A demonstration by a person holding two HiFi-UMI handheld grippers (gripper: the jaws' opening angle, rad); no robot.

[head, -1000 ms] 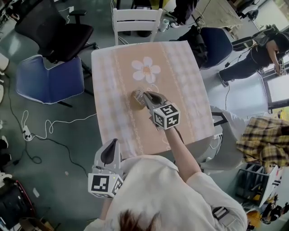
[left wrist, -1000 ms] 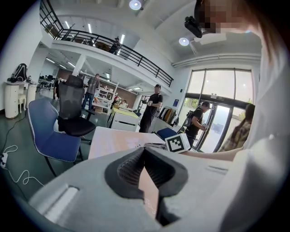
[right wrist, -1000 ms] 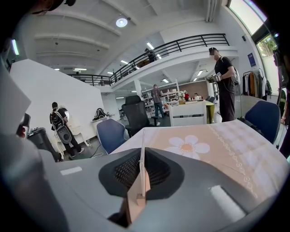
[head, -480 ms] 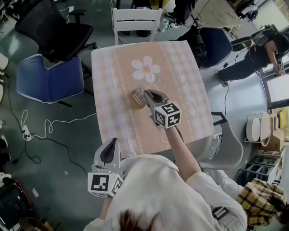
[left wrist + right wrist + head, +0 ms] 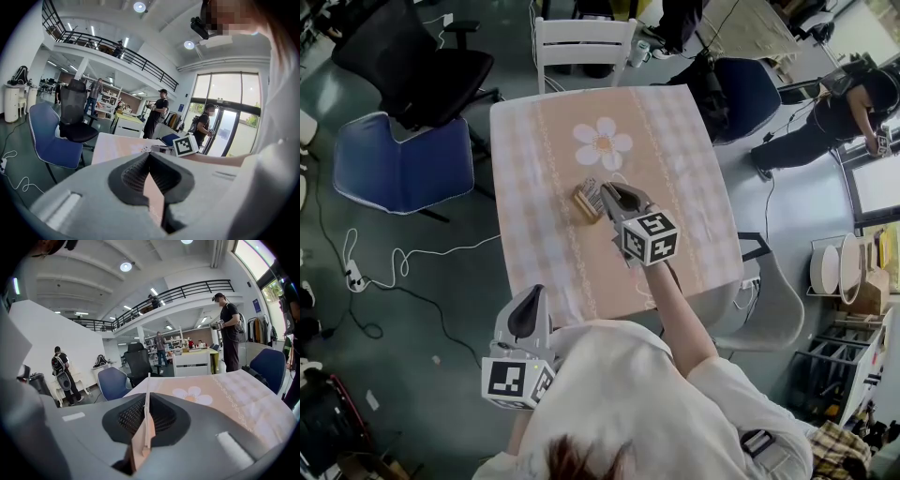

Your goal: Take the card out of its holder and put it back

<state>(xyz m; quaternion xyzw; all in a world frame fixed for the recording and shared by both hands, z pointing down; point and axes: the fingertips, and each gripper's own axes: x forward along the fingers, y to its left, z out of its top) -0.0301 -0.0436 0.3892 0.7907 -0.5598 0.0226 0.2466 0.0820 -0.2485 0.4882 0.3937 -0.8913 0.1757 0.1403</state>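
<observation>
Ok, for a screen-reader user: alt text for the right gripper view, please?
The right gripper is shut on a thin card, seen edge-on and upright between its dark jaws. Beyond lies a peach checked tablecloth with a white flower, then a blue chair in a large hall.

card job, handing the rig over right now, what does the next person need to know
Right gripper: shut on the card, which is pinched edge-on between its pads, out over the table.
Left gripper: shut, nothing in it, held back by the table's near edge.
Holder: wooden, on the table right beside the right gripper's tips.
Done: the card is gripped. The views do not show whether it has cleared the holder.
Left: lift it free if needed, slot it back in the holder, then let go.
</observation>
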